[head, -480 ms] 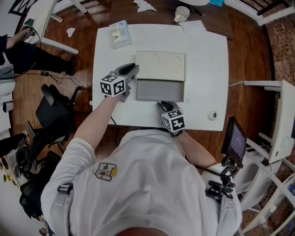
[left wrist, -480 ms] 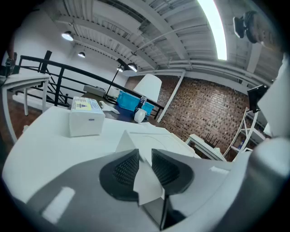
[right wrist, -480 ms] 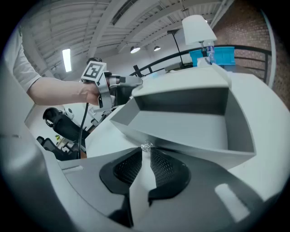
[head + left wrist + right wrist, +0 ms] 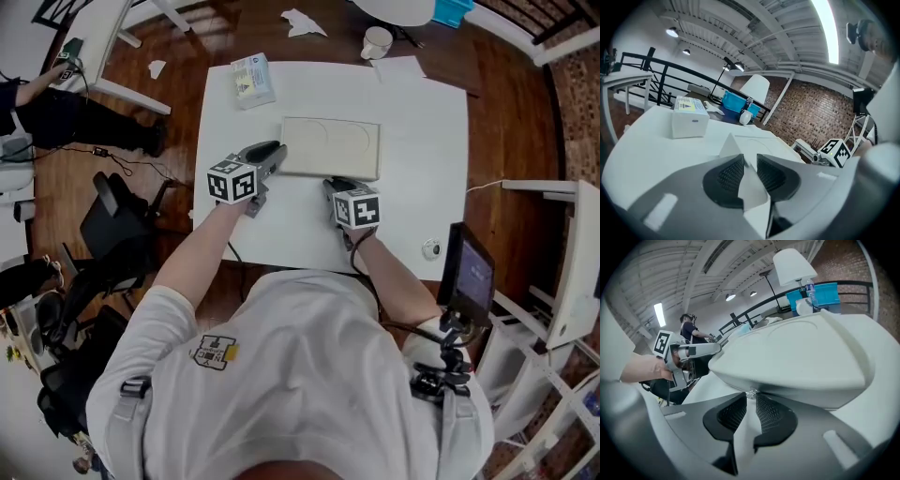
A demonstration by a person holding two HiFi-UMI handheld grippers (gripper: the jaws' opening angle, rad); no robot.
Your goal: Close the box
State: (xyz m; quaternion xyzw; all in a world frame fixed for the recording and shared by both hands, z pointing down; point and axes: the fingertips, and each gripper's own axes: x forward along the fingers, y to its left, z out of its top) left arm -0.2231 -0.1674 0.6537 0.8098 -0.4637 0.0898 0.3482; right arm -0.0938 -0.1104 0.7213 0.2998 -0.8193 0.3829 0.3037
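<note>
The flat white box (image 4: pixel 330 148) lies on the white table (image 4: pixel 412 187), its lid folded down and two faint circles on top. In the right gripper view the lid (image 4: pixel 797 352) hangs over my jaws with a dark gap under its front lip. My right gripper (image 4: pixel 335 187) is at the box's front edge, shut, with its tips (image 4: pixel 750 397) just under that lip. My left gripper (image 4: pixel 272 153) is at the box's left side, shut, with the box's near corner (image 4: pixel 732 143) right beyond its tips (image 4: pixel 750 159).
A small white carton (image 4: pixel 251 79) (image 4: pixel 689 123) stands at the table's far left corner. A cup (image 4: pixel 377 42) is beyond the far edge, and a small round object (image 4: pixel 431 248) lies near the front right corner. A person (image 4: pixel 47 103) sits at the far left.
The box showed a grey open half in front; now only the closed top shows. My right gripper has moved up from the table's front edge to the box's front edge.
</note>
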